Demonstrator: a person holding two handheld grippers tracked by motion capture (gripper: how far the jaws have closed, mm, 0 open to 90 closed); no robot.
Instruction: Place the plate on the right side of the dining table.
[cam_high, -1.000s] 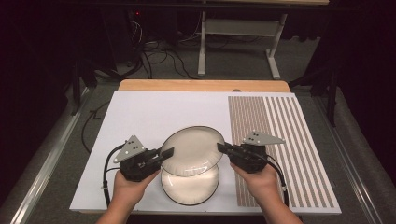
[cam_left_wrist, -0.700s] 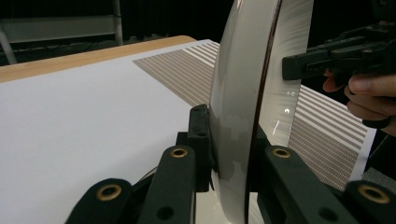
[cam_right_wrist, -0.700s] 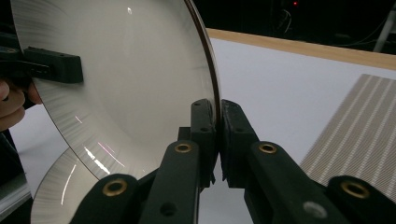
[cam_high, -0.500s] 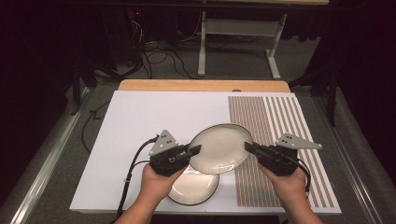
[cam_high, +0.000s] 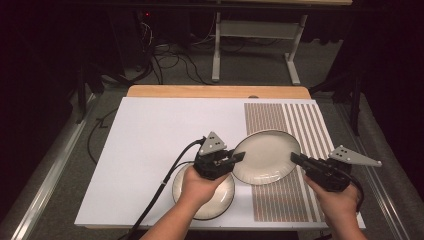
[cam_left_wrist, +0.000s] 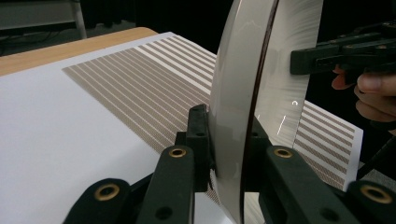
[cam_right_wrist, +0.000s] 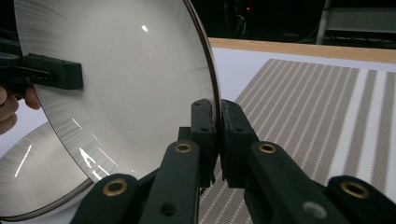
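The upper plate (cam_high: 266, 156) hung in the air between the left gripper (cam_high: 235, 157) and the right gripper (cam_high: 296, 159), each pinching an opposite rim, lifted clear of the lower plate (cam_high: 204, 192) beneath the left gripper, but seemingly not yet set down.

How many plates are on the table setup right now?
2. One plate is held up between the left gripper and right gripper; the other plate lies on the table, partly under the left hand.
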